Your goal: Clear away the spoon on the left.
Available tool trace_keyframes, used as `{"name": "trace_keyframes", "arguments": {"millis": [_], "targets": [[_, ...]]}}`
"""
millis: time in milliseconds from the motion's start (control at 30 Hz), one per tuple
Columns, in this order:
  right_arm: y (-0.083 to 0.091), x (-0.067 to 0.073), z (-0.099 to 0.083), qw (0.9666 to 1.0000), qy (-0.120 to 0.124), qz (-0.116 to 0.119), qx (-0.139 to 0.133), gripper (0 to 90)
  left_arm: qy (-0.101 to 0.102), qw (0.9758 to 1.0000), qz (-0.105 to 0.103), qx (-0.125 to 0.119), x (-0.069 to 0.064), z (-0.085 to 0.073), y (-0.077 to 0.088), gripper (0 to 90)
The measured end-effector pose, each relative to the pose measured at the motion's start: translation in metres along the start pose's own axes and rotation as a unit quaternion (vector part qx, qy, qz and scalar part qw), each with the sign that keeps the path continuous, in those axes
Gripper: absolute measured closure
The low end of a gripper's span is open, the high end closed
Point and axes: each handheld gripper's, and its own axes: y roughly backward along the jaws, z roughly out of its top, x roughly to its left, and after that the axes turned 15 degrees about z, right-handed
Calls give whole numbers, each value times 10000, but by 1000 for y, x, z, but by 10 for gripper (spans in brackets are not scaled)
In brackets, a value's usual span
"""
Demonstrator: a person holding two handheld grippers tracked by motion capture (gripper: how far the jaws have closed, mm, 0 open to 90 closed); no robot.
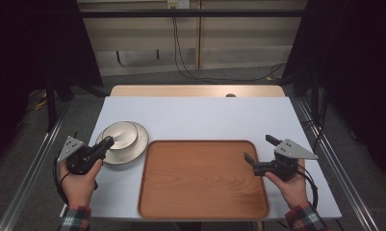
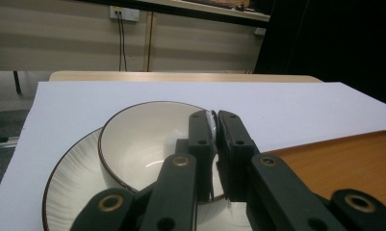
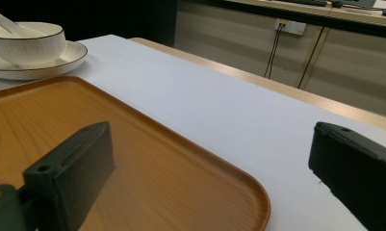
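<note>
Unmarked wooden tray [image 1: 202,180], cream bowl [image 1: 120,134]

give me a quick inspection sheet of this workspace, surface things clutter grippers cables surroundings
Surface: white sheet over a wooden table.
Things: wooden tray, nothing on it; cream bowl standing on a ribbed plate left of the tray; a white spoon rests in the bowl.
Clutter: nothing seen.
Grippers: left gripper shut on the spoon at the bowl's near rim; right gripper open, jaws wide, at the tray's right edge.
Cables: black gripper cable by the right hand; black leads hang from a wall socket.
Surroundings: beige panelled wall, grey floor, metal frame rails, dark curtains at both sides.
</note>
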Motion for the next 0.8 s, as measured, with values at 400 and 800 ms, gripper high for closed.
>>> {"name": "trace_keyframes", "arguments": {"millis": [400,800], "targets": [[2,0,0,10000,-72,12,-64,16,62,9998,157,-56,-3,17,-16,848],[2,-1,1,9999,-66,53,-99,15,110,9992,328,-202,-1,26,-34,836]]}}
